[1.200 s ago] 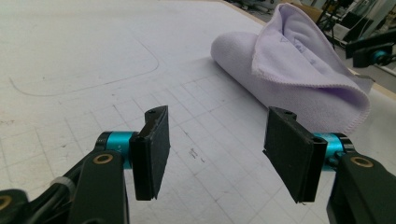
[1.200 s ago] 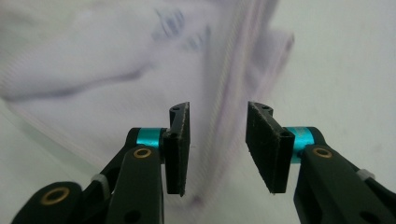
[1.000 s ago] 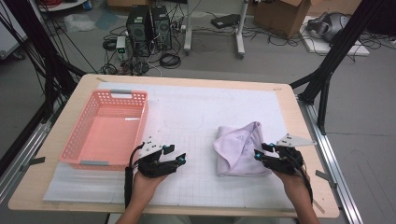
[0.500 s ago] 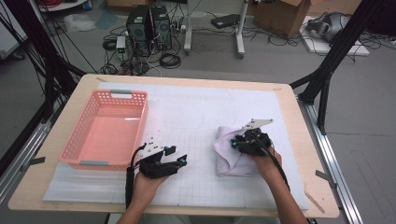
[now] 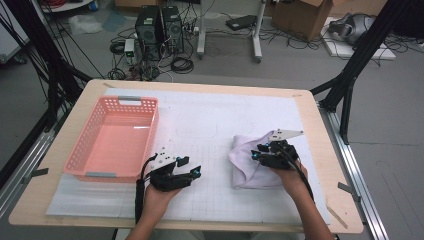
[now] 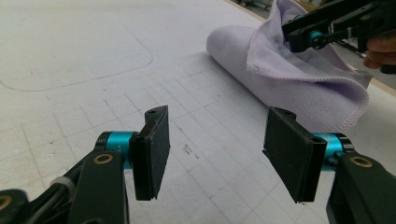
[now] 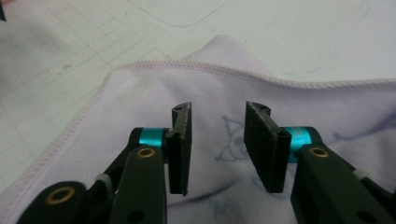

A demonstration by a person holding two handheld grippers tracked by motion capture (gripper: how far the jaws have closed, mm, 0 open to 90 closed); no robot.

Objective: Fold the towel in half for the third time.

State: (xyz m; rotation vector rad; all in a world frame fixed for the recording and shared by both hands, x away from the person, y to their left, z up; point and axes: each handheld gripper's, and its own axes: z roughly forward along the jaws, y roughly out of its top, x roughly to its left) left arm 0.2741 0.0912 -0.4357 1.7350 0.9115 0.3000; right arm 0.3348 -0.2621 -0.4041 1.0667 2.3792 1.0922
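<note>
Both grippers sit low over a white gridded mat [image 5: 220,120] on a wooden table [image 5: 320,150], each held in one of a person's hands. At right, the right gripper [image 5: 256,156] hangs over a lilac cloth [image 5: 245,172], its jaws parted with nothing pinched between them; they have just been opening again after a brief squeeze, and its own view shows the two black pads [image 7: 181,147] standing apart above the fabric, which carries a faint blue drawing (too blurred to read) and a stitched hem running across the top. The cloth lies loosely folded on the right half of the mat, one flap turned up, its rolled edge facing the middle of the table.

At left, the left gripper [image 5: 196,171] rests near the front edge of the mat, well apart from the cloth, jaws wide and empty over bare grid squares; in the left gripper view the fold of the cloth lies ahead and to the right, with the other gripper's black arm over it.

A salmon-pink plastic basket [image 5: 90,150] stands at the mat's left side, just beyond the left gripper. Behind the table, computer towers [image 5: 160,27] and cables lie on the grey floor.
</note>
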